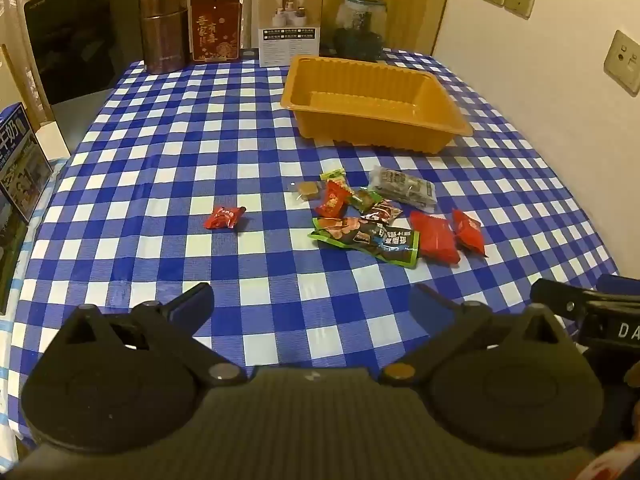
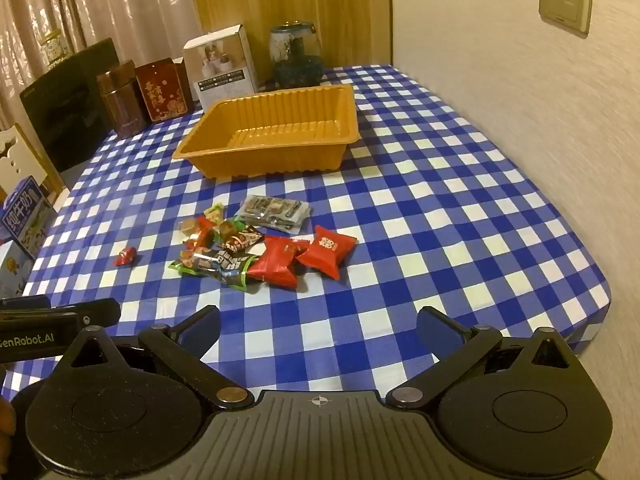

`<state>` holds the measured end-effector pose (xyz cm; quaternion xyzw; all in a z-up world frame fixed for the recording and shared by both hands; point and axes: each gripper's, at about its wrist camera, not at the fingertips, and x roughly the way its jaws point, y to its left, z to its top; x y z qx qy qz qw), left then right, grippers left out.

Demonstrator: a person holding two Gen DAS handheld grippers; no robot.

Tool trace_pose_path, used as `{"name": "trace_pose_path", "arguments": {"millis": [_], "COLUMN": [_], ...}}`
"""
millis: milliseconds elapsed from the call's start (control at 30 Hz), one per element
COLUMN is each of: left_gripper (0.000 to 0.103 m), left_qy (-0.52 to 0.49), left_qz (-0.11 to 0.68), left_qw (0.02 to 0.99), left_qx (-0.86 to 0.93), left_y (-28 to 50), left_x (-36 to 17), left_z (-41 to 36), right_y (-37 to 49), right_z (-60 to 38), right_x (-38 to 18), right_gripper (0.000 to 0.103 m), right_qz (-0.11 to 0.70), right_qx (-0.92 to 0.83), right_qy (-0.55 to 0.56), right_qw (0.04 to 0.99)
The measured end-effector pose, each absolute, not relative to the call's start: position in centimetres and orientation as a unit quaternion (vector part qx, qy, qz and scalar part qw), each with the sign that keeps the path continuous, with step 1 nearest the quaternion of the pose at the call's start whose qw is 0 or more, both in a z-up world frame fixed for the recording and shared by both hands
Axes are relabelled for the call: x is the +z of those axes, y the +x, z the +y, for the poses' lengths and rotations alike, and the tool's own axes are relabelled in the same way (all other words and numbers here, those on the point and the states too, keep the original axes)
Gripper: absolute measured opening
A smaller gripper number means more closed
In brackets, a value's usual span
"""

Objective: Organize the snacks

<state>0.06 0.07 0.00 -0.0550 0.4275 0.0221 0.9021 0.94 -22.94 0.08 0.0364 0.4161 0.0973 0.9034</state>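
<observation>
1. My left claw (image 1: 310, 300) and right claw (image 2: 318, 330) both gape wide, holding nothing, above the blue-checked counter (image 2: 440, 216).
2. The crinkly foil-wrapped snacks (image 2: 256, 248) lie scattered mid-counter, one small red candy (image 1: 225, 217) apart.
3. Beyond, the ribbed orange plastic tray (image 2: 276, 152) sits empty; I judge all the sorting remains.

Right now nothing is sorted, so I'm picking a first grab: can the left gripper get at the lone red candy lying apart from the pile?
Probably yes. The left gripper is open and empty, and only bare tablecloth lies between it and the lone red candy.

open cloth (image 1: 168, 168) left, snacks (image 1: 376, 220) bunched before tray (image 1: 372, 92)
</observation>
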Motion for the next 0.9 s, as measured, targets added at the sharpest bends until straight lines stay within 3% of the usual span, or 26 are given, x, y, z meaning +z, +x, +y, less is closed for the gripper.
{"name": "trace_pose_path", "arguments": {"millis": [900], "left_gripper": [0.103], "left_qy": [-0.048], "left_qz": [0.423], "left_qw": [0.905], "left_qx": [0.024], "left_y": [-0.10], "left_x": [-0.04], "left_z": [-0.05], "right_y": [0.90], "right_z": [-23.03], "right_x": [0.22], "right_gripper": [0.103], "right_qz": [0.412], "right_qx": [0.098], "right_qy": [0.038], "right_qw": [0.905]}}
